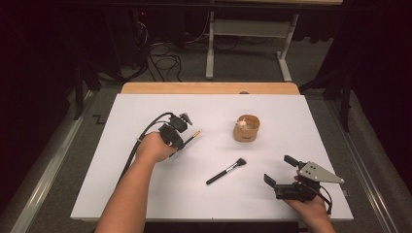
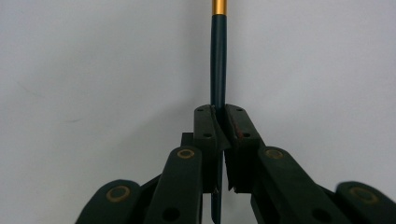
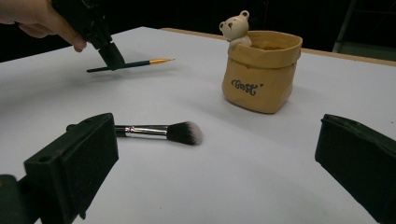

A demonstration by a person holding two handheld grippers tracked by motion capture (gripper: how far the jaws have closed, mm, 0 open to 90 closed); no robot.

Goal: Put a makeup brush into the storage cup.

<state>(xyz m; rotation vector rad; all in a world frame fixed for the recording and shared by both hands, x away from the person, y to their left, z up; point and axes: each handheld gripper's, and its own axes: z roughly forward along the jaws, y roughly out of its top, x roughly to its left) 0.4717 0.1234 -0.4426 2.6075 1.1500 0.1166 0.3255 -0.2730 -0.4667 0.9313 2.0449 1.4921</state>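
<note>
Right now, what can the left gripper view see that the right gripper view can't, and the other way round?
The left gripper view sees, close up, the left gripper's own black jaws pinching the thin dark-teal pencil brush with a gold band.

The right gripper view sees the fluffy black-handled makeup brush lying flat, the tan sack-shaped cup with a little bear on its rim, a hand, and the right gripper's wide-open jaws.

Both see the thin brush, the left gripper holding it, and the white table.
</note>
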